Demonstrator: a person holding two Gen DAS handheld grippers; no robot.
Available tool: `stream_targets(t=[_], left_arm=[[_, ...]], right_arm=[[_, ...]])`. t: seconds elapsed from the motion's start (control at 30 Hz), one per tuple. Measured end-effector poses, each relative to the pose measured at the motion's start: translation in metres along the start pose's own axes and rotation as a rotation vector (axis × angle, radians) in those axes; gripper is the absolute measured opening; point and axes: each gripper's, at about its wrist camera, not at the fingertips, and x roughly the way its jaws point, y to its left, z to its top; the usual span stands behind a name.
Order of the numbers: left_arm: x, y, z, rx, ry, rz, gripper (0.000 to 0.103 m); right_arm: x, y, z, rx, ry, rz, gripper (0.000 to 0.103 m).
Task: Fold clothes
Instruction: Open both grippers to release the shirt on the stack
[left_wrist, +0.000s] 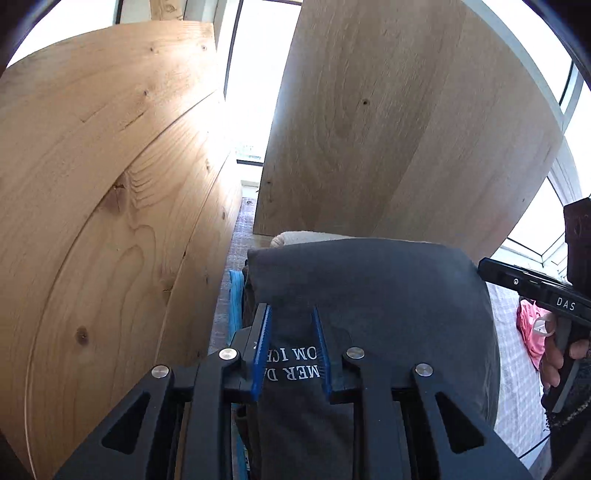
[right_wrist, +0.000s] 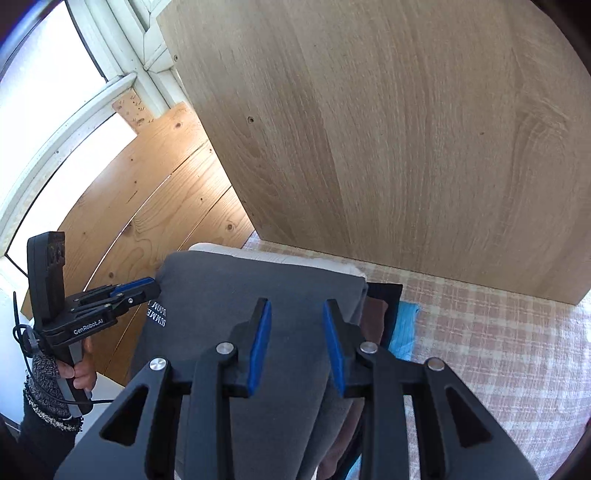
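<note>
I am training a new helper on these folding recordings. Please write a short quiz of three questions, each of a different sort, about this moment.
1. True or false: the dark grey garment lies on top of a stack of other folded clothes.
2. Multiple choice: beside the stack, the surface is covered by A) a bare metal sheet, B) a pale checked cloth, C) a green carpet.
3. Short answer: what colour is the item lying near the hand that holds the right gripper?

Key
1. True; cream, brown and blue layers show beneath it.
2. B.
3. Pink.
</note>
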Motion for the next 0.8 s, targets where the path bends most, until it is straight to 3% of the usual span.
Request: stream_targets(t=[0.1, 0.17, 0.3, 0.5, 0.67, 0.8], left_arm=[[-0.048, -0.012, -0.007, 0.014, -0.090, 0.000, 0.035], [-0.080, -0.025, -0.019, 0.043, -0.139, 0.027, 0.058], [-0.116, -0.049, -0.056, 0.103, -0.122, 0.068, 0.060], [-0.143, -0.076, -0.121, 0.079, -0.055, 0.057, 0.060], [-0.161, -0.101, -0.173, 0.076, -0.012, 0.045, 0.060], [-0.180, -0.114, -0.189, 0.102, -0.021, 0.042, 0.060]], right_arm=[[-0.035, -0.002, -0.011, 0.032, -0.060, 0.021, 0.040], [-0.058, 0.006, -0.026, 0.021, -0.068, 0.013, 0.042], [-0.098, 0.031, -0.072, -0.035, -0.069, -0.091, 0.051], [-0.143, 0.067, -0.145, -0.047, -0.084, -0.212, 0.067], [-0.165, 0.088, -0.188, -0.012, -0.094, -0.312, 0.068], [-0.184, 0.095, -0.206, 0.032, -0.115, -0.358, 0.068]])
